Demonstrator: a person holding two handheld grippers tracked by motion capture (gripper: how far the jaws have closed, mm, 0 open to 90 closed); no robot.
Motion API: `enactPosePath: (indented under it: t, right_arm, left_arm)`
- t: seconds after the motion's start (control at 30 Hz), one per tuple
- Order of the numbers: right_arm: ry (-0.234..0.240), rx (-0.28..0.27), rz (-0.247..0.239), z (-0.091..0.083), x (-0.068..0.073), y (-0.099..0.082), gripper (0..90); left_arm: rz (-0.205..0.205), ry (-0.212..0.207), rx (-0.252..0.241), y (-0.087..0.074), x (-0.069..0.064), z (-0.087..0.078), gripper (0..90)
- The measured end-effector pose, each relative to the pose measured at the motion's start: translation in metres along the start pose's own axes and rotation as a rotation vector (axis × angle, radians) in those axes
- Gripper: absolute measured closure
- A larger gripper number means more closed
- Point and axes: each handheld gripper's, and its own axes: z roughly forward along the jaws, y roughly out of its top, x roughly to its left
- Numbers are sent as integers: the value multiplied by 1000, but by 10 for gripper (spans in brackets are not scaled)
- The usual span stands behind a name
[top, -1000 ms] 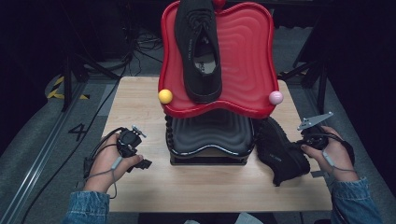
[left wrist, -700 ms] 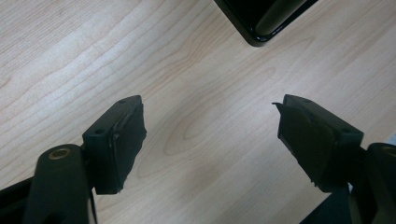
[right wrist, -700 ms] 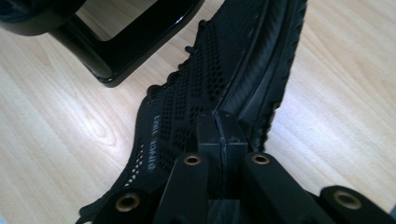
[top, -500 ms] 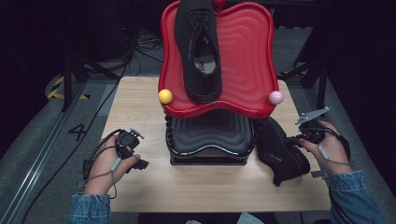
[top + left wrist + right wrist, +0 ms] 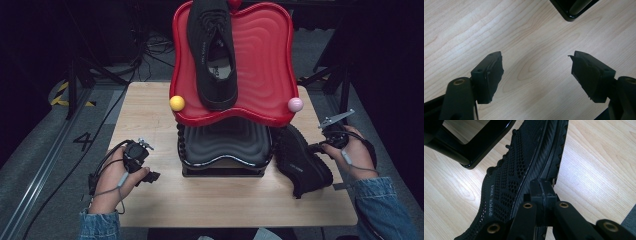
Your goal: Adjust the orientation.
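A black knit shoe (image 5: 302,161) lies on its side on the wooden table (image 5: 145,115), right of the stand. In the right gripper view its sole edge and mesh upper (image 5: 524,165) fill the middle. My right gripper (image 5: 316,148) is shut, its pads (image 5: 542,187) pressed together right at the sole's rim; I cannot tell whether any of the rim is pinched. A second black shoe (image 5: 212,55) rests on the tilted red wavy tray (image 5: 265,60). My left gripper (image 5: 150,176) hovers open over bare wood (image 5: 536,72), left of the stand.
Under the red tray sits a black ribbed tray on a black stand (image 5: 225,145). A yellow ball (image 5: 177,103) and a pink ball (image 5: 295,104) mark the red tray's front corners. Cables and dark floor surround the table.
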Motion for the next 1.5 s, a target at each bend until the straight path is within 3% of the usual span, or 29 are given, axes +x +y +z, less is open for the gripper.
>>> enactPosePath:
  t: [0.27, 0.5, 0.67, 0.97, 1.2, 1.33, 1.5]
  right_arm:
    - [-22, 69, -8, 1, 1, 10, 900]
    - [-1, 41, 51, 0, -8, 6, 900]
    - [-43, 64, 54, -3, -15, 8, 900]
    - [-61, 84, 83, -6, -32, 6, 900]
    - [-117, 129, 93, -3, -46, 6, 900]
    - [-141, 131, 102, -10, -50, 3, 900]
    - [-188, 91, 94, -36, -42, 2, 900]
  left_arm:
    - [-5, 6, 25, -8, 9, 6, 258]
    - [-12, 16, 30, -8, 12, 8, 256]
    - [-14, 11, 43, -8, 13, 12, 254]
    - [-6, 2, 55, -5, 14, 18, 251]
    - [-4, -3, 56, -3, 14, 20, 251]
    - [-10, -5, 45, -5, 14, 17, 250]
    - [-14, -16, 39, -6, 13, 16, 250]
